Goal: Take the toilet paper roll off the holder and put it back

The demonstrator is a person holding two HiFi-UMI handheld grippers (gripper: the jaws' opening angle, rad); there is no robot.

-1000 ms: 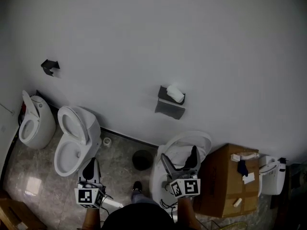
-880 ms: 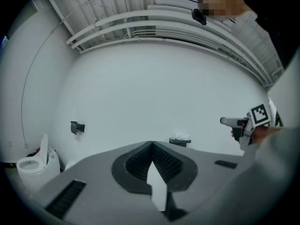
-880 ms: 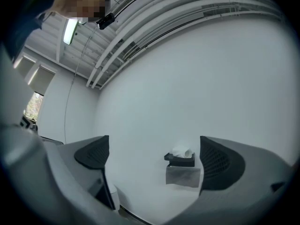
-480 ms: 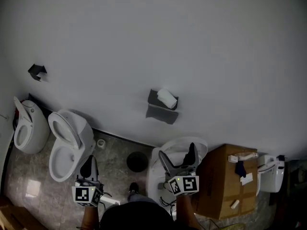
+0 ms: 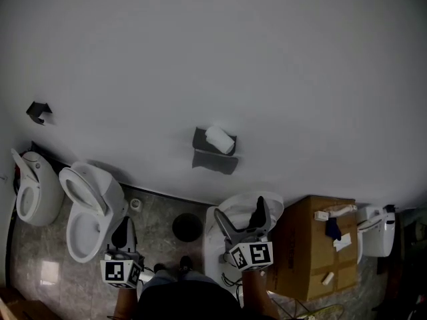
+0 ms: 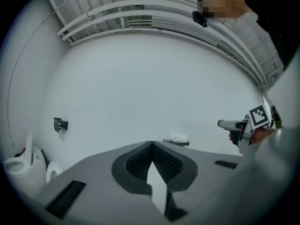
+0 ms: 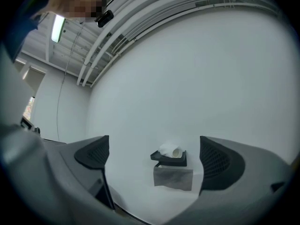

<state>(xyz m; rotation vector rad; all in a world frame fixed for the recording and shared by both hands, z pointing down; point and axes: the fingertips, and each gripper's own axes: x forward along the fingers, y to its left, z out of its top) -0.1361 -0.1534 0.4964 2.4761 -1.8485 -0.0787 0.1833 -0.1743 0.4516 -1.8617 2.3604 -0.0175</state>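
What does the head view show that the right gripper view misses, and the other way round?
Only the head view: a toilet on the floor at left, a cardboard box at right, and the left gripper and right gripper seen from above. Only the right gripper view: ceiling pipes, a strip light, and that gripper's jaws standing wide apart with nothing between them. Both: the toilet paper roll lying on the dark holder on the white wall.
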